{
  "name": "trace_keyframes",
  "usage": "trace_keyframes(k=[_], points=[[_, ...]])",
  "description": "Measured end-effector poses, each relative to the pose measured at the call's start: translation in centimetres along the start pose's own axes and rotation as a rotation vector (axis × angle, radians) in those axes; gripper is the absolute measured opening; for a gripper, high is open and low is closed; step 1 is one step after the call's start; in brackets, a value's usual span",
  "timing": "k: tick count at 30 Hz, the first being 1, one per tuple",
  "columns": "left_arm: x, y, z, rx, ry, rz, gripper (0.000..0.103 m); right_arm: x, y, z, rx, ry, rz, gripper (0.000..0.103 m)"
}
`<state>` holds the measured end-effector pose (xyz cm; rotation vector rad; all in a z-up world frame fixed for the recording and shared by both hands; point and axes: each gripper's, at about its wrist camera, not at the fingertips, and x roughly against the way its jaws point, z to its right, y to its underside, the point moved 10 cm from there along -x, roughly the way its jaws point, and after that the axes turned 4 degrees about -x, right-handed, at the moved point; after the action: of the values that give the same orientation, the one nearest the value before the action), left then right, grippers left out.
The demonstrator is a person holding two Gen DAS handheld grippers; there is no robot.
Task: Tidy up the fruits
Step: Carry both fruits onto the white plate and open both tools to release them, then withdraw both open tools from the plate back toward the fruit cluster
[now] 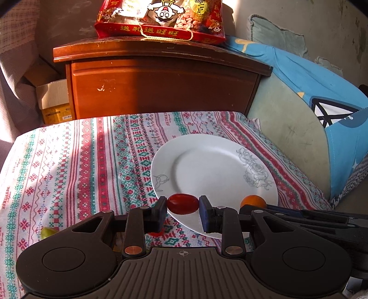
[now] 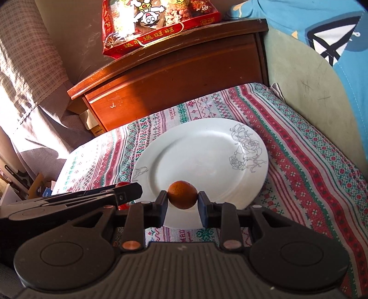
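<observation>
A white plate [image 1: 214,165] with a rose drawing lies on the patterned cloth; it also shows in the right wrist view [image 2: 202,156]. My left gripper [image 1: 182,204] is shut on a red oval fruit [image 1: 182,203], held over the plate's near rim. My right gripper [image 2: 182,195] is shut on a small orange fruit [image 2: 182,194], also over the near rim. The orange fruit [image 1: 253,202] shows to the right in the left wrist view. A green fruit [image 1: 47,232] lies on the cloth at the left. Another red fruit [image 1: 156,234] lies under the left finger.
A wooden nightstand [image 1: 161,82] stands behind the cloth, with a red snack bag [image 1: 161,18] on top. A blue cushion [image 1: 322,96] lies on the right. A cardboard box [image 1: 54,103] sits left of the nightstand. The cloth [image 1: 80,172] drops off at its left edge.
</observation>
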<state>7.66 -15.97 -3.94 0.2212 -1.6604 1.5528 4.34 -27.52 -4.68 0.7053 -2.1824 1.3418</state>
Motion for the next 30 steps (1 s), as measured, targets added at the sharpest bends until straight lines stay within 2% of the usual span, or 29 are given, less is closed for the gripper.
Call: trace_keyframes(k=[12,18,24,30], points=[[-2.1,-0.1,0.3,0.022,0.008,-0.023,0.030,-0.6,0.0,0.9,-0.049,0.019,-0.004,0.031],[-1.2,-0.9,-0.1,0.037,-0.014,-0.015,0.044,-0.3,0.1,0.8,-0.044,0.009,-0.010,0.032],[0.0,-1.1,-0.6,0.036,-0.032,-0.036,0.049,0.1,0.4,-0.3,-0.022,-0.024,-0.020,0.032],[2.0,-0.9,-2.5,0.064,-0.057,-0.052,0.049,0.5,1.1,-1.2,0.001,-0.047,-0.033,0.032]])
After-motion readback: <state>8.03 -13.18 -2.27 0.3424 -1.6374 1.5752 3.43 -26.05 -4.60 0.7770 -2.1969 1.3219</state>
